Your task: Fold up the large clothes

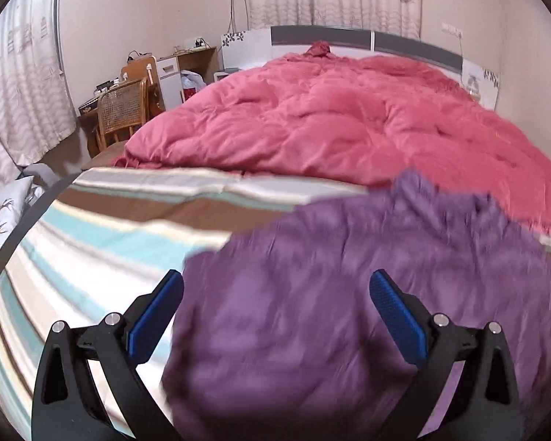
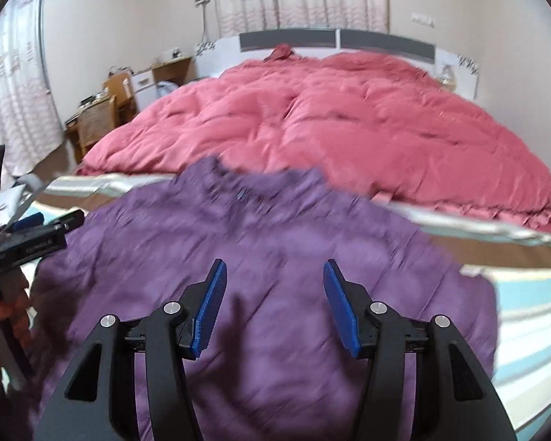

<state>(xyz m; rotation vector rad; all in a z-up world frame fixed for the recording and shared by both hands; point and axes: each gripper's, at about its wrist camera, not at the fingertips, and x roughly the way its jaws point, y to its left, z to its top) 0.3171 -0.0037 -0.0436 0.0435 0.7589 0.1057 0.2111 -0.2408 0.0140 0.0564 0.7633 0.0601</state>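
purple garment [image 1: 330,294] motion-blurred, cut off by bottom edge; left gripper [image 2: 36,231] mostly cropped in right view.

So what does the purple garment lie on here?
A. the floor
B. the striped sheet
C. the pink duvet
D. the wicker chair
B: the purple garment is spread on the striped sheet, in front of the pink duvet, with both tongs open above it.

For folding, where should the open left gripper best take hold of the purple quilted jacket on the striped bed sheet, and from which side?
Probably its left edge, approached from the striped sheet side. There the purple quilted jacket ends in a free border, and the open left gripper already straddles it. Motion blur hides whether this is a sleeve.
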